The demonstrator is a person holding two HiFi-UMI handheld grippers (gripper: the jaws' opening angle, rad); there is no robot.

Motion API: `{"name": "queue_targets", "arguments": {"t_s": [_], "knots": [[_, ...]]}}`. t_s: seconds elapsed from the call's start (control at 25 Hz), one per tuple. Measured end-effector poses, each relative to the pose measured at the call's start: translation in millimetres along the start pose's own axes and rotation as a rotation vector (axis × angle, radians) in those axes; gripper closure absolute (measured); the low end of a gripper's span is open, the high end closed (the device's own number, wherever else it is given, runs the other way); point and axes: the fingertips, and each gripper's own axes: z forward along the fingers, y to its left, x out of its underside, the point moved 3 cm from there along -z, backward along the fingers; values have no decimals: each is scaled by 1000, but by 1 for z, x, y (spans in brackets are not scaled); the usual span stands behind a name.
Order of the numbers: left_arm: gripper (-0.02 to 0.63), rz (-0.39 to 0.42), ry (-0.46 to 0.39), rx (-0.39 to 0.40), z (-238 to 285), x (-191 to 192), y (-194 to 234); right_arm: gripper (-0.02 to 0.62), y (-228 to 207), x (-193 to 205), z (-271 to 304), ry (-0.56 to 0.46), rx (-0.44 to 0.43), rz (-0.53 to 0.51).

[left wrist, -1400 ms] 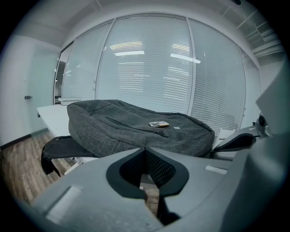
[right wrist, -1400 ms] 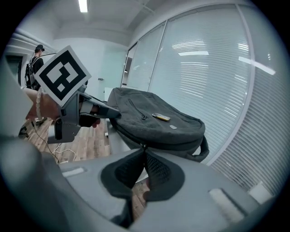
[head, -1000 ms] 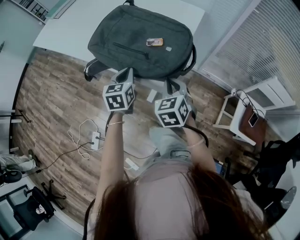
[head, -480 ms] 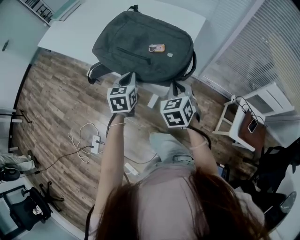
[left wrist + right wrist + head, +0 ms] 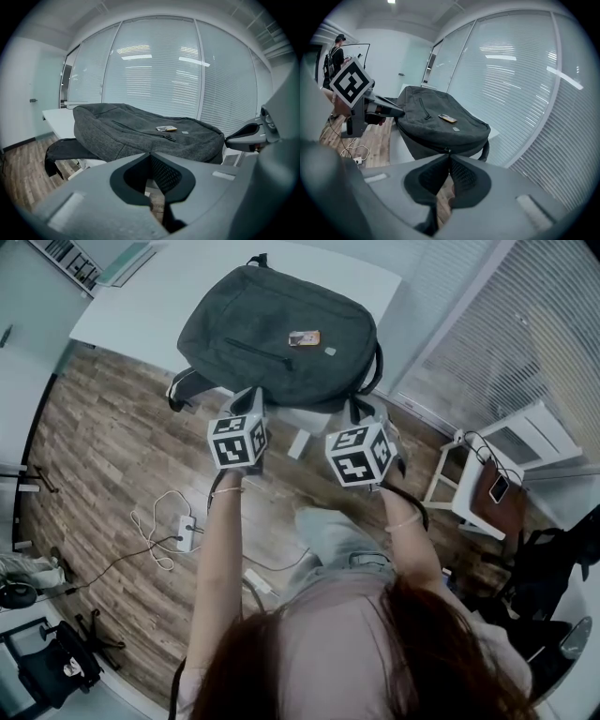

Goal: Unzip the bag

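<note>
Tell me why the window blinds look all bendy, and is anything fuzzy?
Left gripper view: the wide lens bends the blinds into curves and darkens the corners; the left gripper up close looks soft, the backpack sharp. Right gripper view: same bending, lamp reflections glare on the blinds. Head view: even light.

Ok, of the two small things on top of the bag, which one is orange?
The longer tag, which lies closer to the pocket zipper. The other one, a tiny patch beside it, is pale grey.
</note>
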Motion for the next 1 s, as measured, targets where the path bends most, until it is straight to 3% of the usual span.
{"name": "queue_targets", "arguments": {"t_s": [1.0], "knots": [[597,-17,-49,-11,0,5,-6,581,-38,1,11,26,-35,-55]]}}
